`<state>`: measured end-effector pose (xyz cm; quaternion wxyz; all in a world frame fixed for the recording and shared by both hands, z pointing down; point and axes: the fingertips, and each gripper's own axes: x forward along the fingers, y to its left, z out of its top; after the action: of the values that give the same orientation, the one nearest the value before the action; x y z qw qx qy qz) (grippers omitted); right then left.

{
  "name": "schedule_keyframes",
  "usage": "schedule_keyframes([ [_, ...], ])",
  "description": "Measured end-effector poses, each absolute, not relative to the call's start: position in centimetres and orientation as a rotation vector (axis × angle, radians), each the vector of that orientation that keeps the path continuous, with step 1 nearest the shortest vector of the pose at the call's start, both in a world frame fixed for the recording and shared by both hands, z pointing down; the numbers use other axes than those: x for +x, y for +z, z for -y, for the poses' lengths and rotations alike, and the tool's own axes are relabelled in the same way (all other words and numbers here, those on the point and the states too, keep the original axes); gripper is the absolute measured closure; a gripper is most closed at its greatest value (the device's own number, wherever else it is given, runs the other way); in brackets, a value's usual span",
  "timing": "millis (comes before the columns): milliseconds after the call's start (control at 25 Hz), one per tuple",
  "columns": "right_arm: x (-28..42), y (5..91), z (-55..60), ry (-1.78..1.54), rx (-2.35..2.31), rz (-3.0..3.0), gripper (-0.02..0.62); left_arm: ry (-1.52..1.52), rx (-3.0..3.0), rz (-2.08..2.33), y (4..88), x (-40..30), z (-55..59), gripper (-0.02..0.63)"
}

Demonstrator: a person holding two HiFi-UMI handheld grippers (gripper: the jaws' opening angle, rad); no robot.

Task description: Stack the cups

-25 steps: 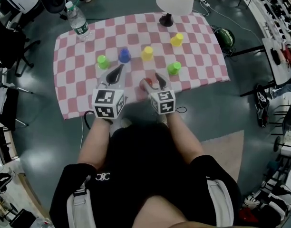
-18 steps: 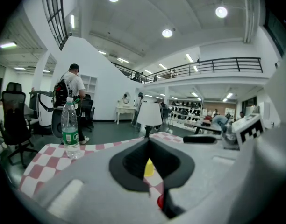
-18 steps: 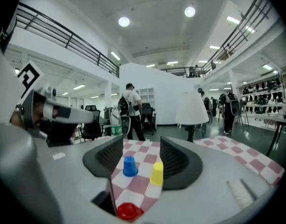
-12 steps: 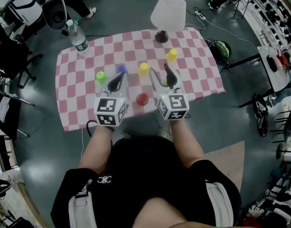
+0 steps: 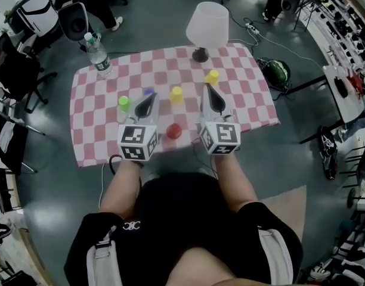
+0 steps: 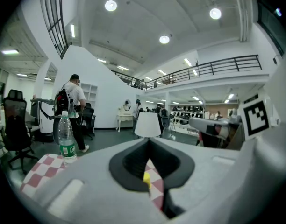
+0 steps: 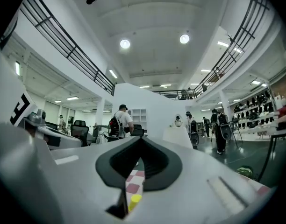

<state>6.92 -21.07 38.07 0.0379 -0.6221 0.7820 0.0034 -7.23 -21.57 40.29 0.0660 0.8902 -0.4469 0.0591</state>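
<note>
While the red cup [image 5: 174, 131] sits alone near the checkered tablecloth's [image 5: 93, 130] front edge, both claws hover empty above it: the left gripper [image 5: 150, 96] pinched shut, the right gripper [image 5: 210, 90] just closed on nothing. Beyond, the green cup [image 5: 123, 103], near yellow cup [image 5: 177, 94] and far yellow cup [image 5: 212, 76] stand apart, unstacked. Likely between picks; next, one claw must reopen and descend around a cup.

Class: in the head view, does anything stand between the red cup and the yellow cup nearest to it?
Nothing visible does. Only bare checked cloth lies between the red cup and that yellow cup.
</note>
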Motion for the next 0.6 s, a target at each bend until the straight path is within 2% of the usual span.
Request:
schedule_keyframes([
  [600, 13.1, 40.0, 21.2, -0.045, -1.806, -2.501, 0.597, 0.211, 2.620, 1.483, 40.7, -1.1, 19.1, 0.607],
])
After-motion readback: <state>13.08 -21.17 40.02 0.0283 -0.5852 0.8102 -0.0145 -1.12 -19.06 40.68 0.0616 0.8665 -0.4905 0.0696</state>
